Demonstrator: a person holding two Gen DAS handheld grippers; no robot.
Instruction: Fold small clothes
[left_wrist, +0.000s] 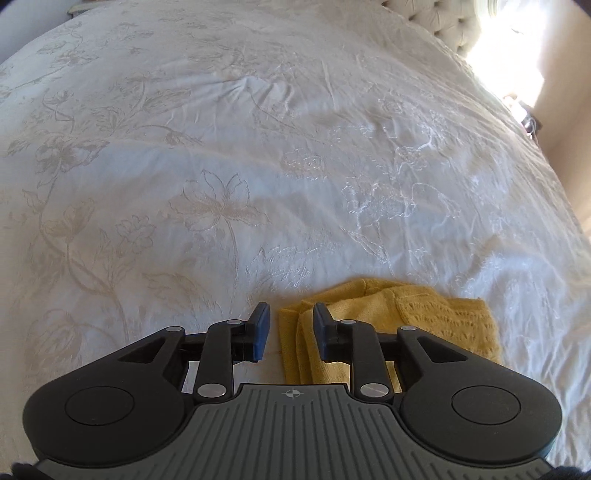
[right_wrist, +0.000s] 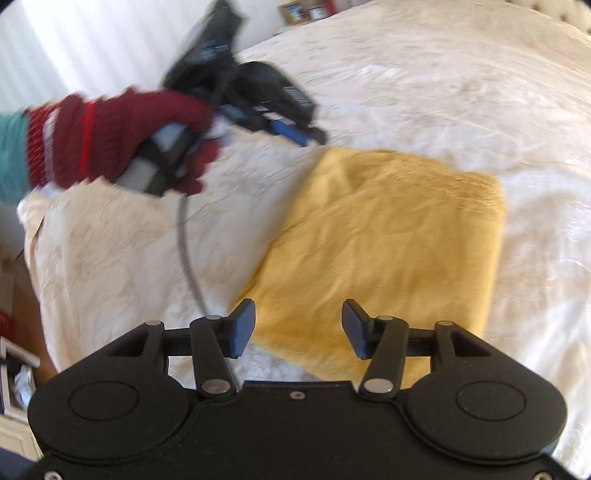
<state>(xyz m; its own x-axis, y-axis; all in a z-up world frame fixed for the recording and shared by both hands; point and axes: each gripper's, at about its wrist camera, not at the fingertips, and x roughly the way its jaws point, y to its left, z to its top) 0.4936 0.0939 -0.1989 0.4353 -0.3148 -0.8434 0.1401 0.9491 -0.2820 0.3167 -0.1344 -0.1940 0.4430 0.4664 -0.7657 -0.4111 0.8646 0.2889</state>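
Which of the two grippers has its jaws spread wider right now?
The right gripper: its jaws stand well apart over the folded yellow garment's near edge. The left gripper shows a narrower gap.

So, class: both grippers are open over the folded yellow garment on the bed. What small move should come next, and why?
Probably lift both grippers clear. The yellow knit garment lies as a folded rectangle on the white bedspread, and neither the left gripper nor the right gripper holds cloth.
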